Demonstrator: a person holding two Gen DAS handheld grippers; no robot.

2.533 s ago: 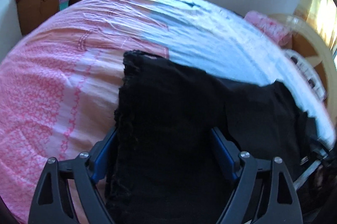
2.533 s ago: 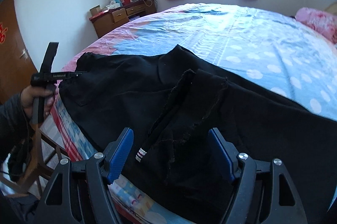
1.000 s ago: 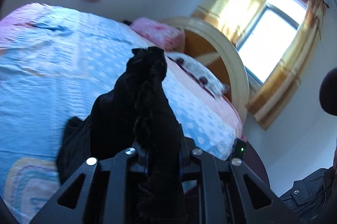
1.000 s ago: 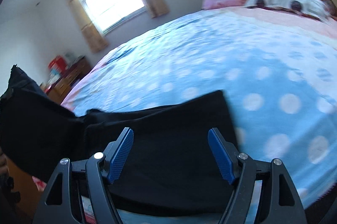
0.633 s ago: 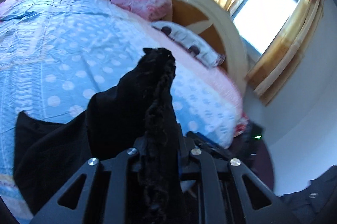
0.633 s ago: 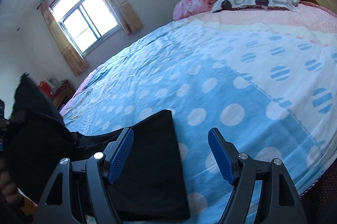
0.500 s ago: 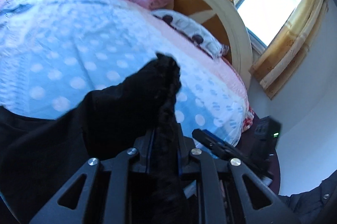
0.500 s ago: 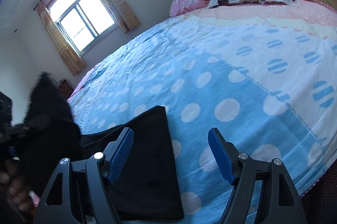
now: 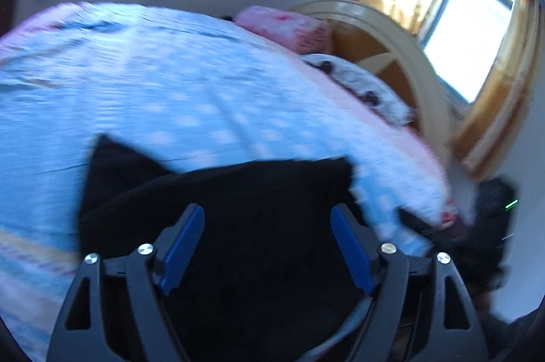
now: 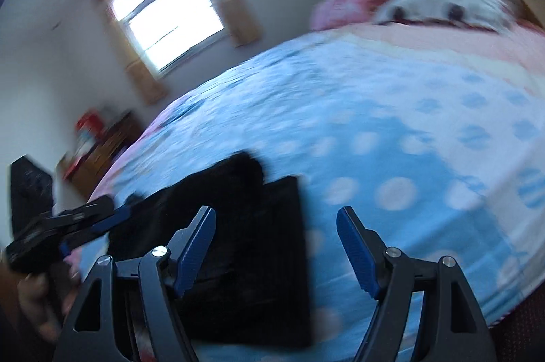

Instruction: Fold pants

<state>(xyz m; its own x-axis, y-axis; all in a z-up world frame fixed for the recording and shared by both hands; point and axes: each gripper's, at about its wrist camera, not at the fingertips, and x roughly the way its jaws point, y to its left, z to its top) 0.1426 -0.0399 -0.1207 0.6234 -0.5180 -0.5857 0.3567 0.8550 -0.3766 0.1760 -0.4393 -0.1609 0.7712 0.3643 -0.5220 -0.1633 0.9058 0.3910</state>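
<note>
Black pants (image 9: 221, 191) lie folded on the blue dotted bedspread (image 9: 153, 89), near the bed's front edge. My left gripper (image 9: 266, 212) hovers low over them. Its jaws are opening, and the blue pads (image 9: 180, 236) stand apart on either side of the cloth without pressing it. In the right wrist view the pants (image 10: 245, 225) form a dark stack with one layer laid over another. My right gripper (image 10: 276, 214) is open and holds nothing, just right of the stack's edge. The left gripper (image 10: 78, 222) shows there at the far left, held by a hand (image 10: 34, 294).
A pink pillow (image 9: 282, 25) and a white patterned pillow (image 9: 361, 82) rest against the curved wooden headboard (image 9: 402, 55). A wooden dresser (image 10: 102, 147) stands by the far wall under a window (image 10: 167, 11). Both views are blurred by motion.
The left gripper has come down toward the bed and let go of the bunched black cloth, which now lies flat on the stack. The right gripper stays open.
</note>
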